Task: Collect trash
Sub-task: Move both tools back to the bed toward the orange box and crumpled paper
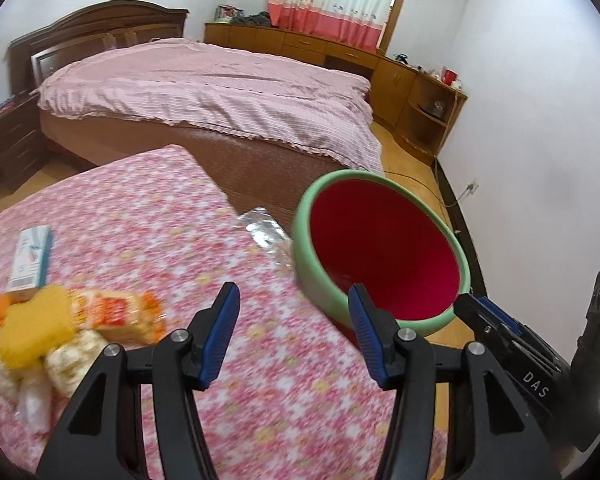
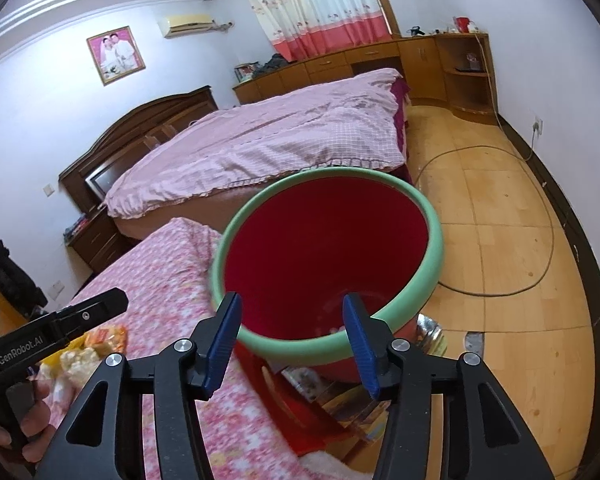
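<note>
A red bin with a green rim stands beside the floral-covered table, at its right edge; it fills the middle of the right wrist view. Snack wrappers and a yellow piece lie piled at the table's left, with a small white-and-blue box behind them. A silver foil wrapper lies at the table edge against the bin. My left gripper is open and empty above the table. My right gripper is open and empty over the bin's near rim.
A bed with a pink cover stands behind the table. Wooden cabinets line the far wall. A cable loops over the wooden floor to the right. Boxes and clutter lie under the bin.
</note>
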`<state>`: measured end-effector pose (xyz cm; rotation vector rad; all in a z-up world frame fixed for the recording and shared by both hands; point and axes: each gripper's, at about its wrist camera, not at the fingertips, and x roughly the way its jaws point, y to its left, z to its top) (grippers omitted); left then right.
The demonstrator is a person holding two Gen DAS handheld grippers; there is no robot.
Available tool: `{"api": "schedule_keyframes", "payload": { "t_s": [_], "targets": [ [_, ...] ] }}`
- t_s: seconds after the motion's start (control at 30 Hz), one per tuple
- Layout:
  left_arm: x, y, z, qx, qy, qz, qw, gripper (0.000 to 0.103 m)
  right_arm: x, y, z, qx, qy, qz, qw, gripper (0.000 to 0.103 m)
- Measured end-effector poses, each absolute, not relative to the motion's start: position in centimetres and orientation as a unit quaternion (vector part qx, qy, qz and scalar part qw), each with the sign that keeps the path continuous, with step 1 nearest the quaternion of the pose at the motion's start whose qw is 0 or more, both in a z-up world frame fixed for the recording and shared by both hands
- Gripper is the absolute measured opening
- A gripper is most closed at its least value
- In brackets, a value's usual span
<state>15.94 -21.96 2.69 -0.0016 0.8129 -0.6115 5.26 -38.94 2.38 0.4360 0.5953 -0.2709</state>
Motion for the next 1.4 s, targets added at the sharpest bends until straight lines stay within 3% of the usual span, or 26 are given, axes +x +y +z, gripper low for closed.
{"api": "schedule_keyframes", "payload": {
  "t_s": [0.73, 1.4],
  "targets": [
    [15.1, -5.7, 5.2, -0.03, 0.355, -0.148, 0.922, 0.056, 6.4, -28.5, 4.7, 0.174, 0.315, -0.041, 0.932, 0.055],
    [20.7, 6.3, 0.8, -0.068, 0.39, -0.037, 0.918, 0.057, 10.9, -22.9, 2.4, 0.139, 0.369, -0.015, 0.919, 0.056]
  ]
}}
